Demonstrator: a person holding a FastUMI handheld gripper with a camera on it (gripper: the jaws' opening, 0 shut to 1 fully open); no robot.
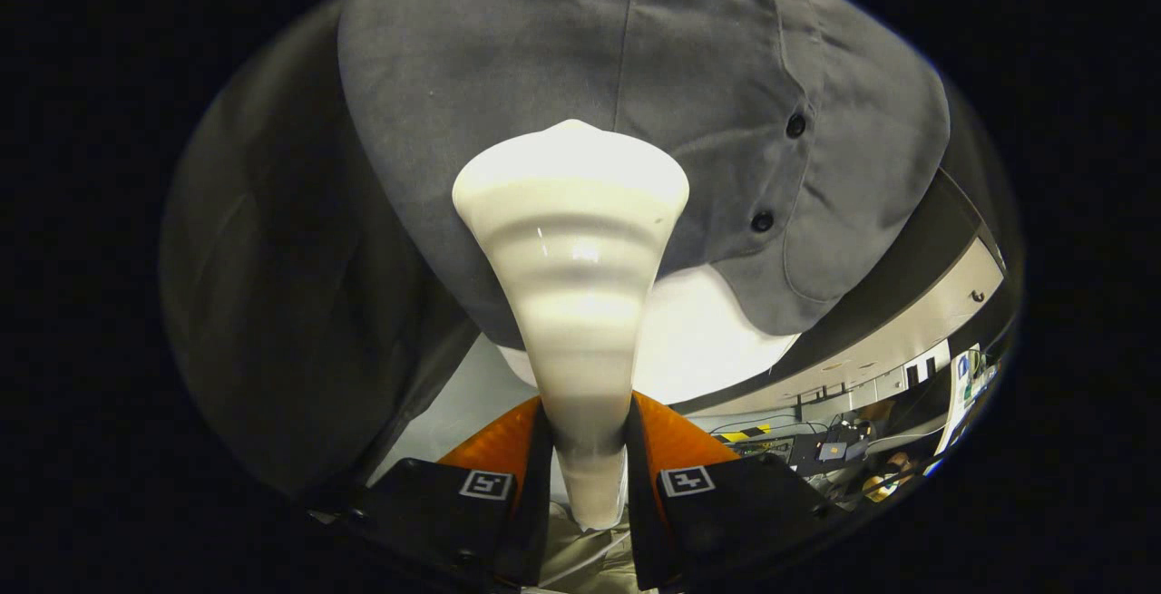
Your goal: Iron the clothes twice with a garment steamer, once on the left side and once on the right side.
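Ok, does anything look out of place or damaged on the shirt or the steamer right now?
Nothing stands out. The gripper is shut on the white steamer head, which points at the grey shirt. The shirt hangs smooth, its buttons in place, with no stain or tear visible.

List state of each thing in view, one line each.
Gripper: shut on the steamer's neck, a finger on each side.
Steamer: held, its wide head up against the shirt; no steam visible.
Shirt: hanging, buttoned along the placket, hem loose.
Buttons: three in view, fastened.
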